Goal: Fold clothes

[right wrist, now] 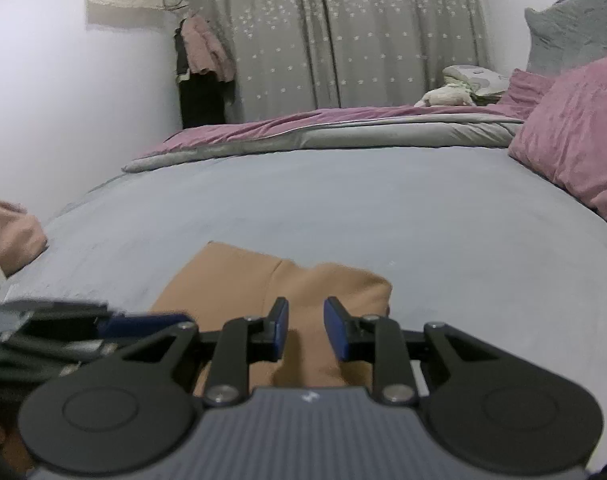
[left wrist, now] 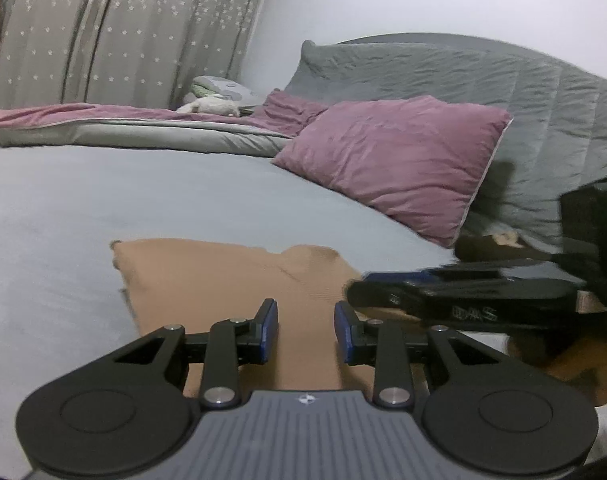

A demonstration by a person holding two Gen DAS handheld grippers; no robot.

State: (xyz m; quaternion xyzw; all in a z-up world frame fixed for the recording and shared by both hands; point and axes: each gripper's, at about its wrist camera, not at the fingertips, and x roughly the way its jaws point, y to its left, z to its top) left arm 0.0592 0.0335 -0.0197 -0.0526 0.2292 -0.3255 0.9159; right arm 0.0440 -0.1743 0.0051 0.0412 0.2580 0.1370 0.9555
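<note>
We see a tan folded garment (right wrist: 271, 284) lying flat on the bed's blue-grey sheet (right wrist: 343, 208), well in front of the purple pillow (left wrist: 391, 160). Our left gripper (left wrist: 306, 322) hangs over the garment with its blue pads apart, pinching nothing. Our right gripper (right wrist: 306, 322) hangs over it too, pads a little apart, with nothing squeezed between them.

so from my feed: flat tan knit garment (right wrist: 263, 280) on my pale blue-grey bed sheet (right wrist: 343, 200), mauve velvety pillow (left wrist: 399, 160), grey quilted headboard cover (left wrist: 543, 100), grey curtain with small white star print (right wrist: 343, 32), blue pads (left wrist: 269, 328) on black fingers
</note>
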